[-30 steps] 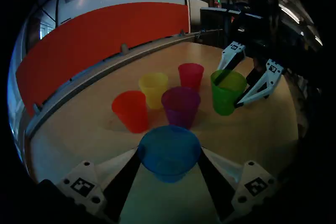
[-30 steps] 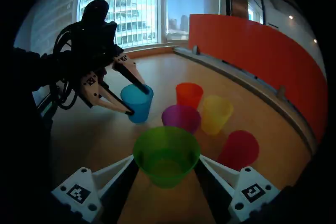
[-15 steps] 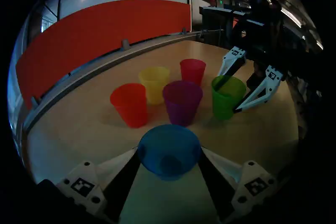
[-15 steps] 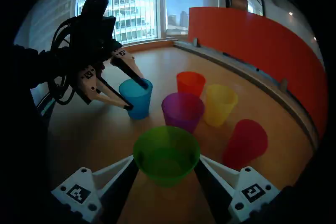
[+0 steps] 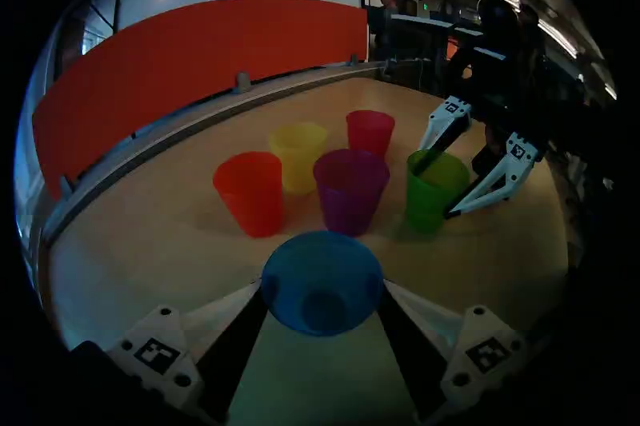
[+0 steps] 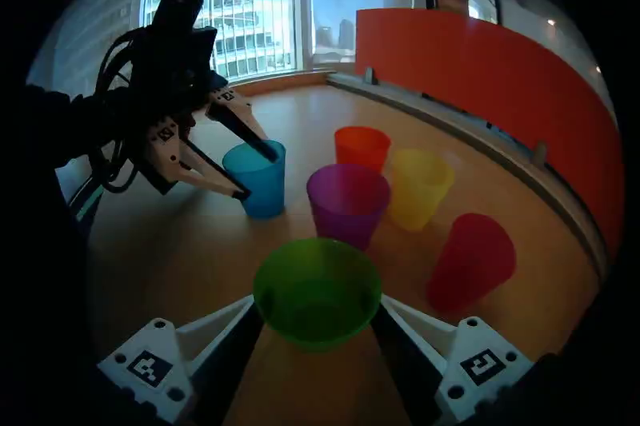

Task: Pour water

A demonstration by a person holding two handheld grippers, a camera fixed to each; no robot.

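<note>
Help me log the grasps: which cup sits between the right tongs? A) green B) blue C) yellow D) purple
A: the green cup sits clamped between the right tongs; the blue cup is in the left tongs.

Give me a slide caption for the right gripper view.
Right gripper holds a green cup; left gripper holds a blue cup.

The left gripper [image 5: 322,292] is pinching a blue cup [image 5: 322,310] upright; the right gripper [image 6: 318,292] is pinching a green cup [image 6: 318,314] upright.
</note>
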